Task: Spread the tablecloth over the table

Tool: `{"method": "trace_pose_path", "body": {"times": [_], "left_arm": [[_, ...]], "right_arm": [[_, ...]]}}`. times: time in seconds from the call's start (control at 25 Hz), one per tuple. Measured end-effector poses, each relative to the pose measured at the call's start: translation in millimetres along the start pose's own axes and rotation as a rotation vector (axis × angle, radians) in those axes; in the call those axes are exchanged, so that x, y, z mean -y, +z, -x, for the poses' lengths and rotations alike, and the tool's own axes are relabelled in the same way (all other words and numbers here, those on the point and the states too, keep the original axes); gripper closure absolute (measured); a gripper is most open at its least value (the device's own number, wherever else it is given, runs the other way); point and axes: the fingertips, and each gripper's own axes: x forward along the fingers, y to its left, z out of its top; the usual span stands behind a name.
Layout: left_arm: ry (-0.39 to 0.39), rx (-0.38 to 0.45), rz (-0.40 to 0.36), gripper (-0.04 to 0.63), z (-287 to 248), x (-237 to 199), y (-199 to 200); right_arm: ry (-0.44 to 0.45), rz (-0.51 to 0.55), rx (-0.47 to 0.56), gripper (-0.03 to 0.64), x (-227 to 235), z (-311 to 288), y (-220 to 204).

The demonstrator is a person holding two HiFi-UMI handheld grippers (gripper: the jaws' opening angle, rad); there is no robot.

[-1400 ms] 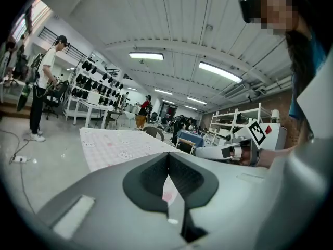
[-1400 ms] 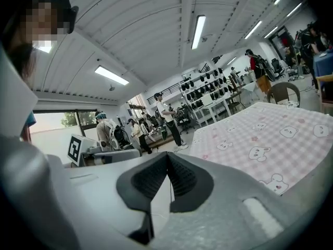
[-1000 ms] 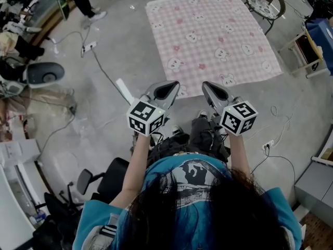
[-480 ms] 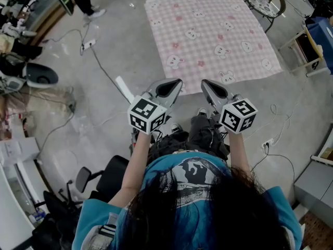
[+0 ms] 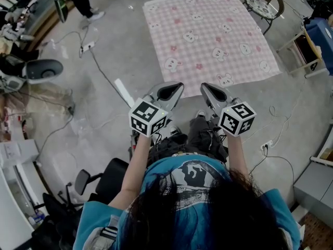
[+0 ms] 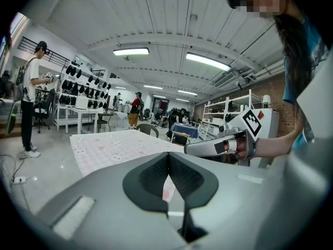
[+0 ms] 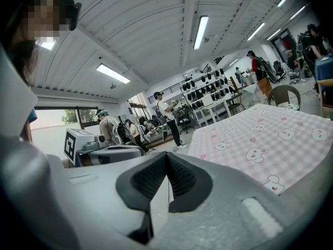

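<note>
The pink checked tablecloth printed with little white bunnies (image 5: pixel 210 38) lies flat and square over the tabletop just ahead of the person, with no edge bunched, so the spreading looks done. The left tool (image 5: pixel 174 87) and right tool (image 5: pixel 208 89) hover side by side short of its near edge. Each is closed on nothing, probably because there is no corner that needs tugging.
</note>
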Motion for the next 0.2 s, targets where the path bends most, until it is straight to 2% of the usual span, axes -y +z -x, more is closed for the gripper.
{"method": "trace_pose_path", "body": {"times": [0.2], "left_arm": [[-0.014,-0.009,0.001,0.583,-7.7,-0.8,0.6]], "right_arm": [[-0.008,-0.007,-0.01,0.617,8.6,-3.1,0.4]]}}
